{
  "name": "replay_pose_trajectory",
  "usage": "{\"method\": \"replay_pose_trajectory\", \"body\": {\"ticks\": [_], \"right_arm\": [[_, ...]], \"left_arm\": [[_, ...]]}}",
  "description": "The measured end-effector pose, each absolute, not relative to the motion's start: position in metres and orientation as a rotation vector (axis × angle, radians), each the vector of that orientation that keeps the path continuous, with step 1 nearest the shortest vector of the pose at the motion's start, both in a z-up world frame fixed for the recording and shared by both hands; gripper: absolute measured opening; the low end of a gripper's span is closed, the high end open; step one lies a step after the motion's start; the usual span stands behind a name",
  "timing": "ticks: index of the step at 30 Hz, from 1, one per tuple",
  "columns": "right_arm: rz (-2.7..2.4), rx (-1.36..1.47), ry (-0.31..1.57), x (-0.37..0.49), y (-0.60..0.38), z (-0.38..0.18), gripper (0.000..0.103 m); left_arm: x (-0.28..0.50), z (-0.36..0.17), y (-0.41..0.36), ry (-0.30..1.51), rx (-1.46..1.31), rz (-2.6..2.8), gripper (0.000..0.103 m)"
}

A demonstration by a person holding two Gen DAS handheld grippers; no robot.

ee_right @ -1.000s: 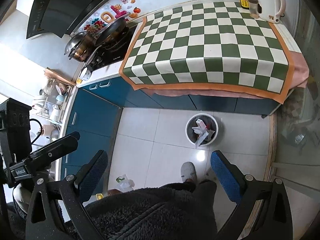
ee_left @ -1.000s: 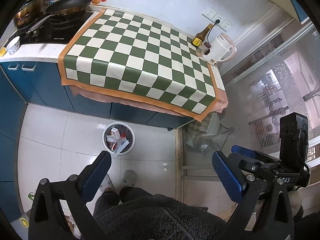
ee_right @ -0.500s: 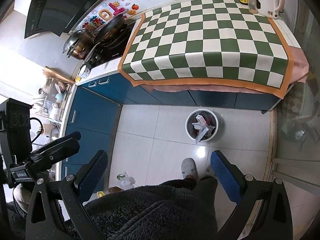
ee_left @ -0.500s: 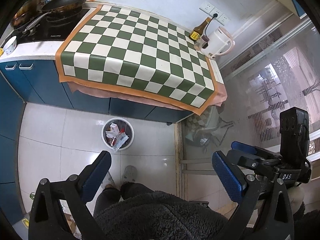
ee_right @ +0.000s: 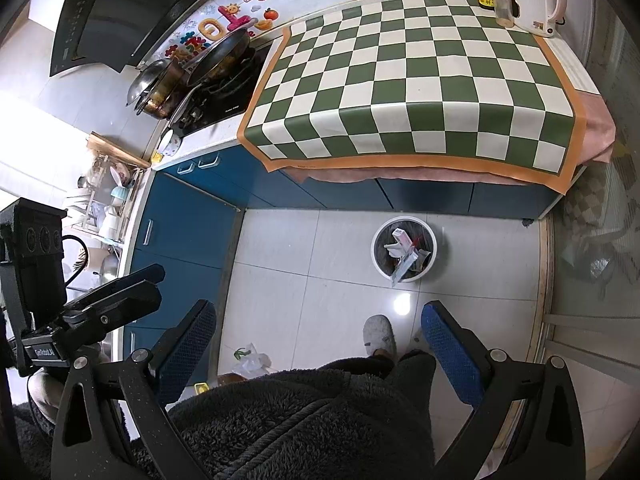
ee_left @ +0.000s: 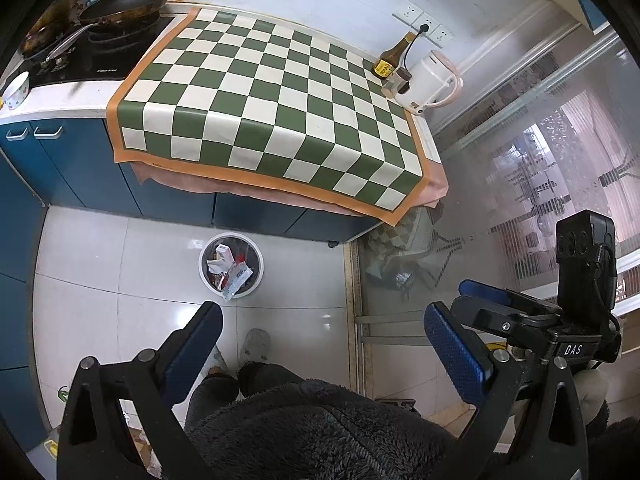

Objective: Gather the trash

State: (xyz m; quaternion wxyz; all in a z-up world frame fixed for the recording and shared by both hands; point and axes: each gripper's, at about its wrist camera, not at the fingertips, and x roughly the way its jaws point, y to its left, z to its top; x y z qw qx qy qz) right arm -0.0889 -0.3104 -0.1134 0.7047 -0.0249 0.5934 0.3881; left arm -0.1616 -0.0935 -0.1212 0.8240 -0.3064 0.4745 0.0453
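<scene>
Trash sits in the white bin (ee_left: pixel 231 265) on the floor in front of the blue cabinets, wrappers and a carton poking over its rim; same bin (ee_right: pixel 403 249) in the right view. My left gripper (ee_left: pixel 320 338) and right gripper (ee_right: pixel 318 332) are both held high above the floor, jaws wide, nothing in either. Checkered worktop (ee_left: pixel 264 104) looks bare apart from a bottle (ee_left: pixel 390 60) and kettle (ee_left: pixel 426 82) at the far corner. One crumpled white bag (ee_right: pixel 250 360) lies on the floor near my left foot; probably the last piece. I'd lower the left jaws straight over it, pinch the bunched top, not the thin edge.
</scene>
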Motion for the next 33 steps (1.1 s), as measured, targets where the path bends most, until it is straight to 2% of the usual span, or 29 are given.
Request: {"method": "replay_pose_trajectory", "body": {"ticks": [33], "right_arm": [[0.848, -0.027, 1.311, -0.09, -0.322, -0.109, 0.103]], "left_arm": [[-0.151, -0.113, -0.092, 0.998, -0.634, 0.071, 0.103]]}}
